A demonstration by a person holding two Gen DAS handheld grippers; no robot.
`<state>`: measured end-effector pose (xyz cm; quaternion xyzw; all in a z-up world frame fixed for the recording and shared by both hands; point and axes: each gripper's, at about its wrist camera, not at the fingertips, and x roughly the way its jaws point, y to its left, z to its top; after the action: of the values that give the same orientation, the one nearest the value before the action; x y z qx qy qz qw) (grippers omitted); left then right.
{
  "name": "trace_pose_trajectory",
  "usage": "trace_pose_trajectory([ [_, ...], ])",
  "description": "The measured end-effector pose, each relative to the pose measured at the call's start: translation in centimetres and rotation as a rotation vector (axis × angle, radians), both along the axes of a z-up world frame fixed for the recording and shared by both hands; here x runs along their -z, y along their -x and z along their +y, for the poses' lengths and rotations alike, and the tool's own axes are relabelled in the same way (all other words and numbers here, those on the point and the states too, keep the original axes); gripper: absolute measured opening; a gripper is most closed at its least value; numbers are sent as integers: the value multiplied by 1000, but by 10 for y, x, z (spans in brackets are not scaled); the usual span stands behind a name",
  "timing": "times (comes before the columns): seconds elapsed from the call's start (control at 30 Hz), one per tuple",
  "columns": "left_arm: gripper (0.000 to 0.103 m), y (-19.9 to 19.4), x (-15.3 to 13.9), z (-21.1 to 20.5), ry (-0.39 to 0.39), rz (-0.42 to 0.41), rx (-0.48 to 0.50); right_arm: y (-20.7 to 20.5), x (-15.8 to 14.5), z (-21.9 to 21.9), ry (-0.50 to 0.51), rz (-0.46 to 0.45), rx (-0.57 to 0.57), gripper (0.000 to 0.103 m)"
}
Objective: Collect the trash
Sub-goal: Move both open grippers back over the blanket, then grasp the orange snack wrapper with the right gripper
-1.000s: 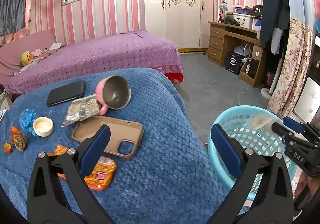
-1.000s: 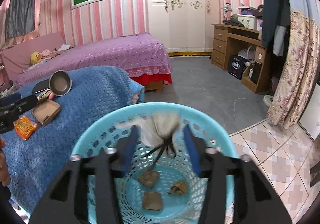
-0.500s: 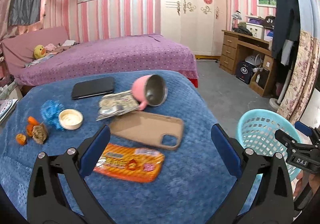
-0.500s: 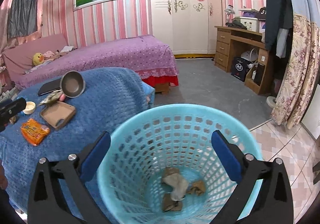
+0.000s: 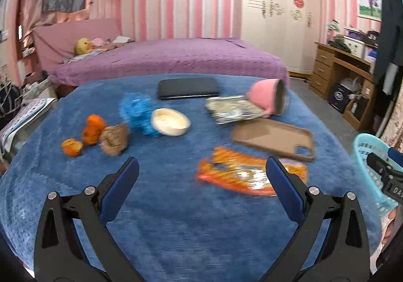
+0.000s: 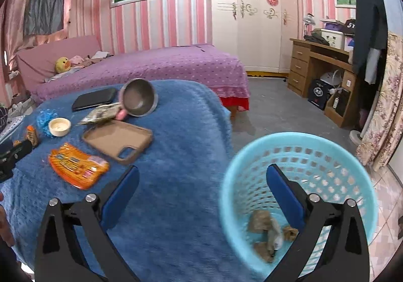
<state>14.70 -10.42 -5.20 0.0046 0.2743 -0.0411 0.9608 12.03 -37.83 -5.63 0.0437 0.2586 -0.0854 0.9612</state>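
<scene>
Your left gripper (image 5: 201, 176) hangs with jaws apart above the orange wrapper (image 5: 248, 176). Only your right wrist view, right gripper (image 6: 202, 182) likewise spread and empty, shows crumpled scraps (image 6: 268, 230) inside the blue basket (image 6: 325, 156) beside that wrapper's blanket (image 6: 181, 156).

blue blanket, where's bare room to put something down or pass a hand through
Free: the near strip of the blue blanket in front of the orange wrapper, and the right side between the phone case and the basket. Crowded: the far left, around the white lid and orange peels.
</scene>
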Motion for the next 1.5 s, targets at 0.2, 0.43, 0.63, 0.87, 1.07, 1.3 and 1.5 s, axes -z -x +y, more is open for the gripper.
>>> trace_pose_trajectory([
  [0.2,97,-8,10,51,28,27,-59,-13,-1,41,5,-8,-61,98],
  [0.43,97,-21,8,93,16,41,-105,-29,1,69,-18,32,-92,98],
  [0.63,97,-33,9,124,-15,24,-166,-42,5,83,-7,62,-84,98],
  [0.87,97,-46,22,149,94,72,-183,-47,3,99,69,57,-77,98],
  [1.07,97,-48,25,140,63,77,-163,-60,8,106,37,109,-127,98],
  [1.3,97,-51,29,136,48,107,-169,-72,17,135,70,147,-251,98],
  [1.5,97,-48,30,141,65,98,-179,-76,24,154,126,183,-301,97],
])
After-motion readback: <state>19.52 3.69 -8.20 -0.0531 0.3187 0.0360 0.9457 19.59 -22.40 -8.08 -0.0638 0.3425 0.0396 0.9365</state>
